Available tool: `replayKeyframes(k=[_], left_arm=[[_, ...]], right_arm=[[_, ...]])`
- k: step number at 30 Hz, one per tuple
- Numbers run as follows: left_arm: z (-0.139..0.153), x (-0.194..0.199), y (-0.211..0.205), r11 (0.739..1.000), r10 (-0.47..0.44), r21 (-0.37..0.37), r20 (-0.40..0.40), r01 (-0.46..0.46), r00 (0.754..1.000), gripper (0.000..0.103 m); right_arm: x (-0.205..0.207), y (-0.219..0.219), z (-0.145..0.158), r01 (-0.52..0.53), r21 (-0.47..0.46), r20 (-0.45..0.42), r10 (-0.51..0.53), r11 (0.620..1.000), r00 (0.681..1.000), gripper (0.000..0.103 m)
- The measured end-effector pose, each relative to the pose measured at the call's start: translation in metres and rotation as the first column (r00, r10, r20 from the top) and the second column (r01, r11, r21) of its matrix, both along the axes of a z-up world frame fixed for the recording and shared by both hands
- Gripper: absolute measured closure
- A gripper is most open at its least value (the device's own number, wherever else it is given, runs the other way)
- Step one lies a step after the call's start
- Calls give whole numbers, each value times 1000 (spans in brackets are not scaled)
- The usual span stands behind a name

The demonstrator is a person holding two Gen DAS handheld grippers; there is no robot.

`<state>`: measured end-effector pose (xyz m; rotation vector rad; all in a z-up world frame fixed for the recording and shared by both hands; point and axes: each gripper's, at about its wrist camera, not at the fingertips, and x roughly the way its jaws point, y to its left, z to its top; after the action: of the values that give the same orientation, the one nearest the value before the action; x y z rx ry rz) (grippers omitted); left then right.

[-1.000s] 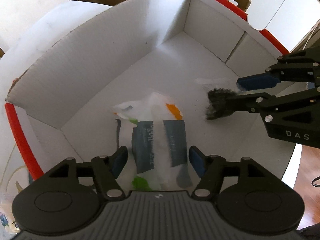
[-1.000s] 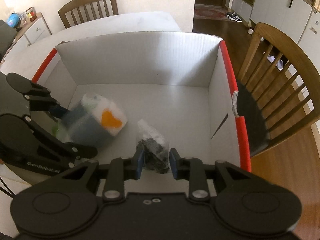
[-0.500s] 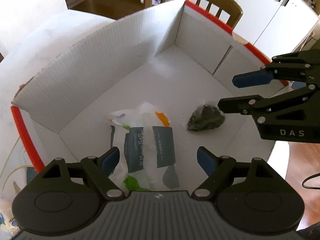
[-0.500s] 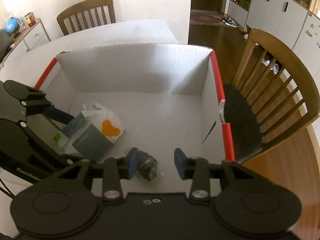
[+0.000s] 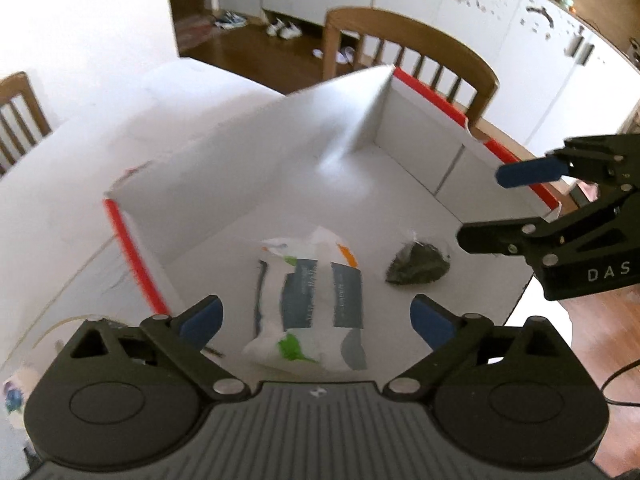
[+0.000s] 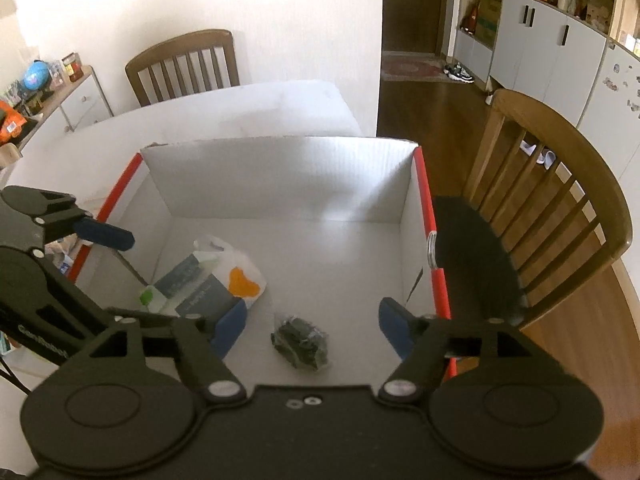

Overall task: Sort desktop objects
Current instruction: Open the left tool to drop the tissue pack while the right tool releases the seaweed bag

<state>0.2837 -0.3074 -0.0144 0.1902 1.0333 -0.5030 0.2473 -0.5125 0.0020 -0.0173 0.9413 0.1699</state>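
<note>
Both claws open above the box, holding nothing

The left claw [image 5: 316,318] is spread wide, with the white packet [image 5: 310,300] lying on the box [image 6: 280,176] floor just ahead between its fingers. The right claw [image 6: 312,326] is also spread wide, with the small dark bag [image 6: 301,343] on the floor between its fingers, just right of the packet.

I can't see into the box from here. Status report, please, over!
Left gripper open, empty. Right gripper open, empty. White packet and dark bag lying apart on the floor of the box. Nothing in the way.
</note>
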Motion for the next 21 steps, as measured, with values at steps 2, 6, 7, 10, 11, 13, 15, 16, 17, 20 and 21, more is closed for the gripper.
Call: replayKeyframes(k=[2,6,7,10,11,13,15,16,17,20,21], left_arm=[[6,-6,8,1000,27,-10,39,-26,999,2],[17,-20,23,997,82,-20,98,-80,992,2],[19,-23,25,996,89,-21,111,-87,990,2],[26,-36,33,993,112,6,164,-114,980,2],[27,-40,34,993,113,14,183,-117,977,2],[32,-50,37,992,112,31,216,-121,970,2],[35,-59,41,992,114,30,242,-125,964,2],[36,-63,44,991,119,26,250,-130,961,2],[38,-66,48,991,124,22,257,-134,958,2],[44,-78,62,989,140,11,280,-149,950,2],[45,-81,66,989,142,8,287,-151,947,2]], right_arm=[[-4,2,2,1,3,10,-1,1000,1000,22],[-11,5,9,7,15,41,-8,1000,999,17],[-12,6,11,10,18,51,-11,1000,999,17],[-18,10,18,24,39,86,-27,999,996,17],[-20,12,20,25,42,91,-29,999,995,17],[-23,18,24,21,39,101,-24,999,995,17],[-27,26,27,14,28,111,-17,1000,994,17],[-30,31,28,8,25,115,-11,1000,993,17],[-32,34,29,7,26,117,-10,1000,993,17],[-39,47,33,6,25,128,-9,1000,992,17],[-41,52,34,6,25,132,-9,1000,991,17]])
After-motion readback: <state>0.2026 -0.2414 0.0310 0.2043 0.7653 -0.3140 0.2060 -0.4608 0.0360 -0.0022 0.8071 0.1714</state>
